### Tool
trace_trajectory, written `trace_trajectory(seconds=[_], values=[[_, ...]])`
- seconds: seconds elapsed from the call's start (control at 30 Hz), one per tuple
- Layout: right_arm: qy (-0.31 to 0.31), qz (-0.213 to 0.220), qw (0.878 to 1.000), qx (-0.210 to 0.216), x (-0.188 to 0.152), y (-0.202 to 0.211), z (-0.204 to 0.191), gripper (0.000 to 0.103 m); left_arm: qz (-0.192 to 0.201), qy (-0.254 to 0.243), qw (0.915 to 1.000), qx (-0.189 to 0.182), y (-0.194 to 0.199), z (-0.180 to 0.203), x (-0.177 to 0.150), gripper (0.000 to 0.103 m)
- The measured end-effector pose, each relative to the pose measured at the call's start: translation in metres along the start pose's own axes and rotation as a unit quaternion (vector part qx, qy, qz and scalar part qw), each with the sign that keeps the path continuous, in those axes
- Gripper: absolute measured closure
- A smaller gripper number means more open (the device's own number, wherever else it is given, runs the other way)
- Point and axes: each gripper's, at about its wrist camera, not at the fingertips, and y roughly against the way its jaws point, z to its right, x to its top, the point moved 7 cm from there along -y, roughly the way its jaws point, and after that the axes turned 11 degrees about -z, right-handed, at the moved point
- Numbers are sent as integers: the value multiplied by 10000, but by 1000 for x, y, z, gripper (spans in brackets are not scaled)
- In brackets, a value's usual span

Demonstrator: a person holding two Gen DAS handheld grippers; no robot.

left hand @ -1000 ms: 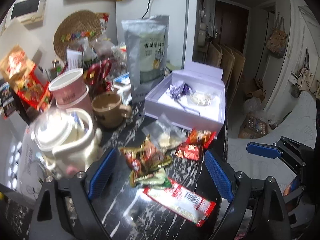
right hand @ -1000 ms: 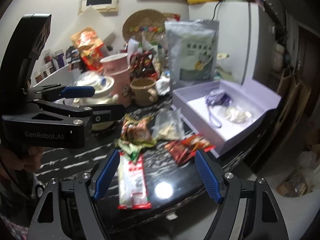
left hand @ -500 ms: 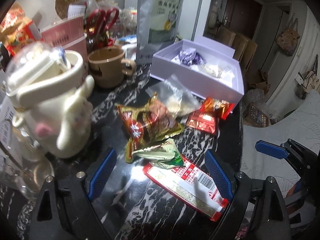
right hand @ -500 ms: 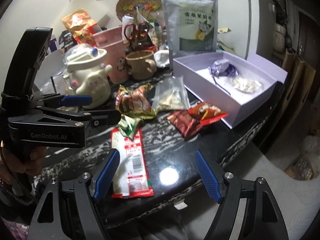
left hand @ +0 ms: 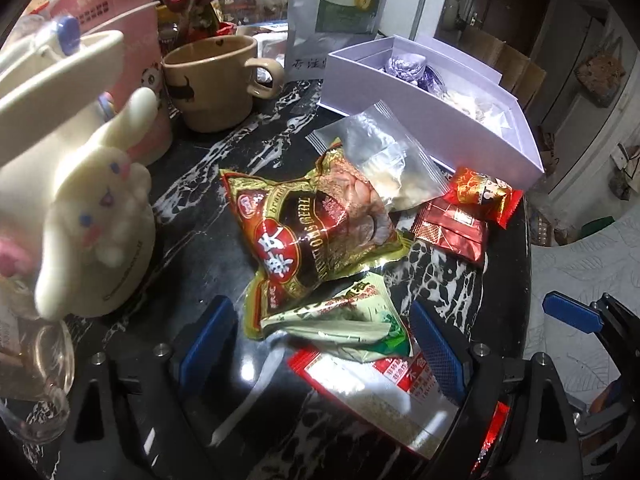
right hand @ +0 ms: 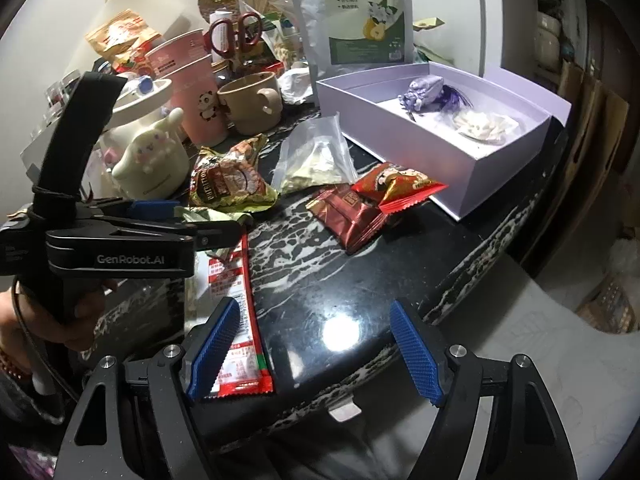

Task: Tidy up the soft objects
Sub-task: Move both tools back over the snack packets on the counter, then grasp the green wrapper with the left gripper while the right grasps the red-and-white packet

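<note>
Several soft snack packets lie on the black marble table. My left gripper is open, its jaws on either side of a green packet, with a gold-and-red packet just beyond and a long red-and-white packet below. A clear bag and small red packets lie farther off. The lilac box stands open behind them and holds a purple pouch and a white packet. My right gripper is open and empty above the table's front edge, beside the long packet.
A cream bunny-shaped pot, a brown mug and pink cups crowd the table's left. A tall silver pouch and red scissors stand at the back. The table edge curves at the right.
My left gripper has moved forward and down, its jaws now around the green packet. My right gripper has moved in and lower toward the table edge. Both stay open.
</note>
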Motion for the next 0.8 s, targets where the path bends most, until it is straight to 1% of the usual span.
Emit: trace_trajectory(seconds=[0.07, 0.1, 0.17, 0.23, 0.3, 0.37, 0.47, 0.53, 0.6, 0.8], values=[[33, 6, 10000, 2, 2, -1, -1, 25, -3, 4, 10000, -7, -2, 0, 1, 13], [41, 8, 10000, 4, 1, -1, -2, 25, 31, -6, 10000, 9, -2, 1, 1, 16], [58, 5, 10000, 30, 2, -1, -3, 25, 55, -59, 9999, 79, -1, 1, -1, 39], [60, 4, 10000, 42, 3, -1, -3, 25, 130, -77, 9999, 65, 2, 1, -1, 41], [53, -8, 10000, 54, 3, -2, -4, 25, 167, -109, 9998, 31, 6, 1, -3, 45], [55, -12, 10000, 55, 4, -3, -5, 25, 223, -83, 9997, -7, 14, 0, -5, 52], [78, -12, 10000, 49, 3, -3, -7, 25, 272, -68, 9996, -43, 25, -2, -11, 52], [122, -32, 9999, 69, 2, -5, -10, 25, 244, -77, 9997, -13, 27, -3, -15, 56], [173, -74, 9997, 126, 1, -6, -14, 25, 215, -7, 9997, -68, 30, -7, -22, 56], [451, -183, 9985, 255, -5, -12, -30, 25, 168, 194, 9997, -27, 37, -19, -39, 56]])
